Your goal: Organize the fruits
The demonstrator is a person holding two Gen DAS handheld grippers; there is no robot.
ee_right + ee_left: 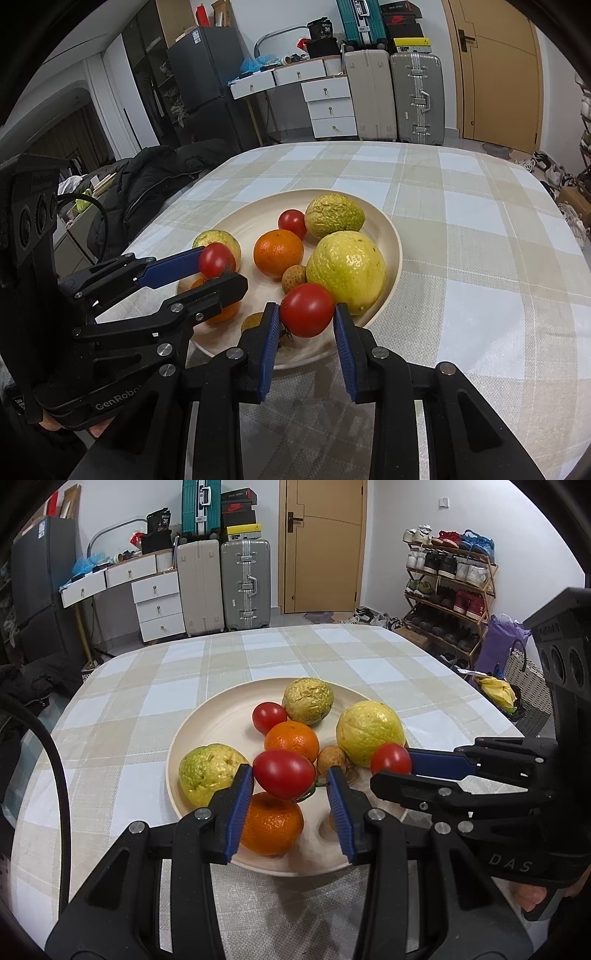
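Nearest in the left wrist view, the left tool (290, 777) has a red tomato (283, 773) between its blue pads: the left pad touches the tomato, while a small gap shows at the right pad, so whether it is gripped cannot be told. The tomato hangs over the near part of a cream plate (221, 720) on the checked surface (129, 701). Just below it lies an orange (273, 823), and to its left a yellow-green guava (207, 771).

In the right wrist view, the right tool (306, 312) is clamped on a second tomato (307, 309), both pads touching it, above the near rim of the plate (395, 240). A small brown fruit (294, 278) lies just behind this tomato, beside a large yellow guava (347, 269).

Further in sits a second orange (278, 253) near the middle of the plate. Beyond it, a third tomato (292, 223) lies touching a wrinkled guava (334, 215) at the far side.

Past the surface stand suitcases (225, 587), a set of white drawers (159, 605) and a shoe rack (447, 590).
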